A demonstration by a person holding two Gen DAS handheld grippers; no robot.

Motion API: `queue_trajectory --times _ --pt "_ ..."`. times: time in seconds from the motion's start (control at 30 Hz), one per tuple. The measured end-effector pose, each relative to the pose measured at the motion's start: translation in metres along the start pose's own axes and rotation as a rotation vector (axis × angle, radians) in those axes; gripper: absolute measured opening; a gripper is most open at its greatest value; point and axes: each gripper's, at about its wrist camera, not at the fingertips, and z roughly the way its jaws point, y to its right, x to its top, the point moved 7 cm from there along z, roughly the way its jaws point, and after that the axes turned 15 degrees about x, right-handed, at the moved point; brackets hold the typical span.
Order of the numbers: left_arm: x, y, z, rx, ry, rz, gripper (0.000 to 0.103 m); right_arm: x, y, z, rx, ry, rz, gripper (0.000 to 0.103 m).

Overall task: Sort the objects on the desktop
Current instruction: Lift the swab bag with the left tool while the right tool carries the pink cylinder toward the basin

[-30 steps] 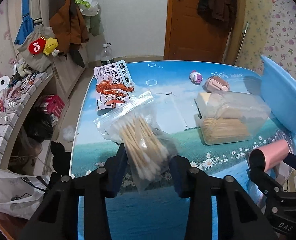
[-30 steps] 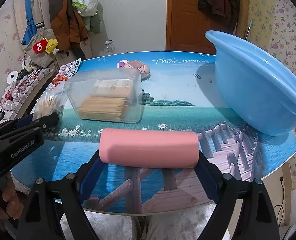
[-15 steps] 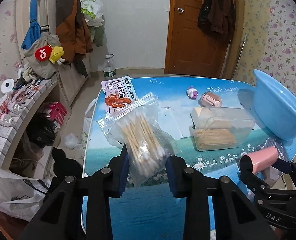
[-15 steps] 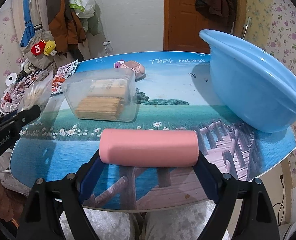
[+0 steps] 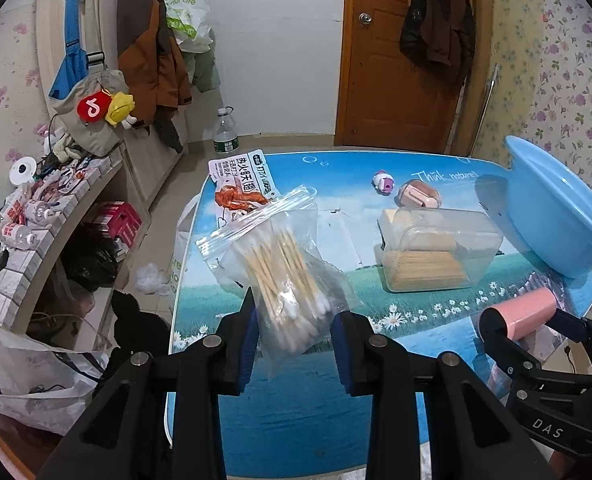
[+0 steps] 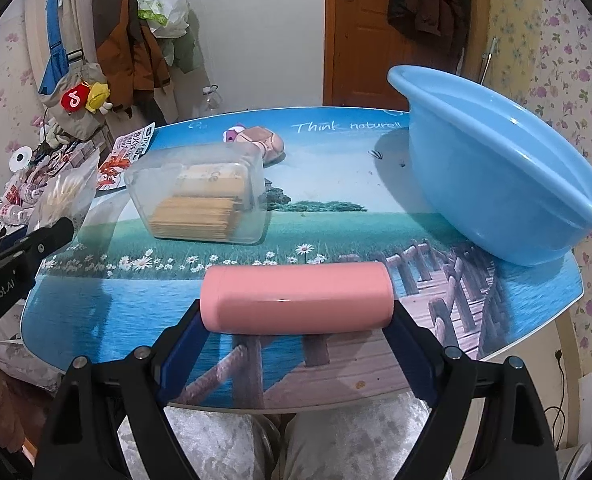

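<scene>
Over the table [image 5: 296, 420], left claw [image 5: 293, 320] tilts down, gripping swab bag [image 5: 279, 268].

Home room: floral wallpaper [image 5: 568, 80], coats [image 5: 151, 52] hung by wooden door [image 5: 380, 60], cluttered shelf [image 5: 35, 216].

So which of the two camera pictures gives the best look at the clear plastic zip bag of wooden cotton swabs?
The left wrist view. There the clear zip bag of wooden cotton swabs fills the middle, pinched between the left gripper fingers, zip strip and sticks plain. The right wrist view catches only a blurred part of the bag at its left edge.
</scene>
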Motion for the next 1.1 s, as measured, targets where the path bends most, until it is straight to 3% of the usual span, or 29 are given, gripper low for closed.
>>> queue_trajectory --times 0.3,1.1 --pt "0.001 0.001 -0.009 0.007 0.015 0.002 0.031 0.005 -0.006 -0.017 -0.004 0.053 -0.029 0.088" --pt "0.002 0.003 -0.043 0.025 0.046 0.007 0.031 0.008 -0.002 -0.046 0.009 0.092 -0.017 0.088"
